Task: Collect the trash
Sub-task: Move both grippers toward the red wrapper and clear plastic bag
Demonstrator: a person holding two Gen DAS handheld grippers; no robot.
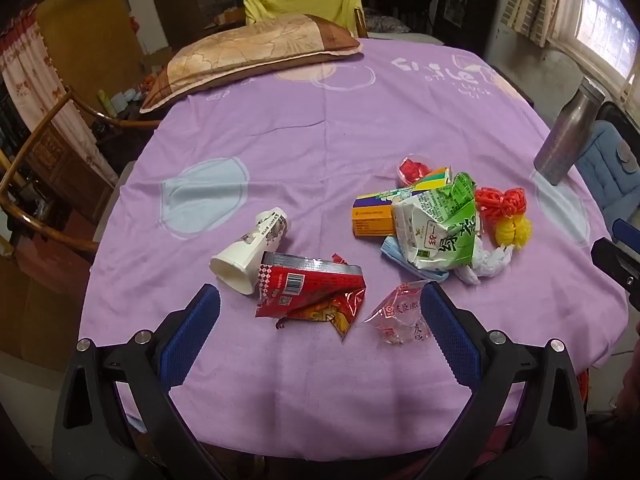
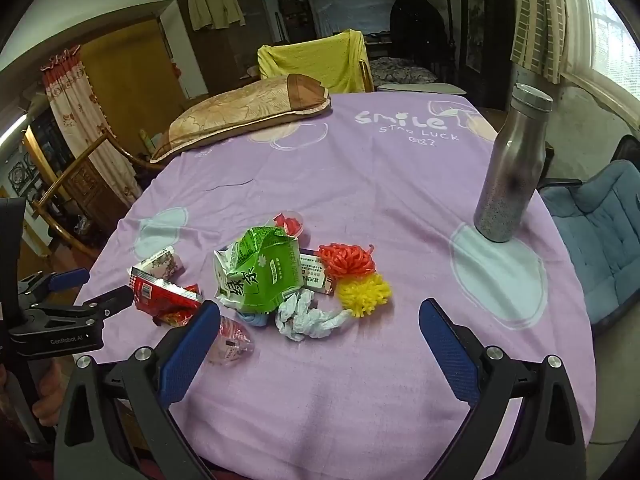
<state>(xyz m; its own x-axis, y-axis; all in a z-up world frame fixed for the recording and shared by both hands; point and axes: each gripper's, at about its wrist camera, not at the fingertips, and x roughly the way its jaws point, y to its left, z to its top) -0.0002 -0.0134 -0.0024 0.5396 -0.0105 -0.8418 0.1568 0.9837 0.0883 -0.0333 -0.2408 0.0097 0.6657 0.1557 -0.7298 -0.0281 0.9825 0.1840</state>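
Observation:
Trash lies on the purple tablecloth (image 1: 320, 152). A red snack wrapper (image 1: 312, 292) and a tipped paper cup (image 1: 252, 252) lie just ahead of my open, empty left gripper (image 1: 320, 300). A clear plastic wrapper (image 1: 400, 316) is by its right finger. Further right are a crushed green carton (image 1: 440, 224), an orange box (image 1: 372, 220), red and yellow mesh puffs (image 1: 504, 212) and crumpled tissue (image 1: 484, 262). My right gripper (image 2: 320, 312) is open and empty, hovering just short of the tissue (image 2: 308, 316), carton (image 2: 260, 276) and puffs (image 2: 360, 280).
A steel bottle (image 2: 508, 168) stands at the table's right edge. A brown pillow (image 2: 244, 116) lies at the far side before a yellow-draped chair (image 2: 316, 64). A blue cushioned chair (image 2: 596, 232) is to the right, wooden chairs (image 1: 48, 152) to the left.

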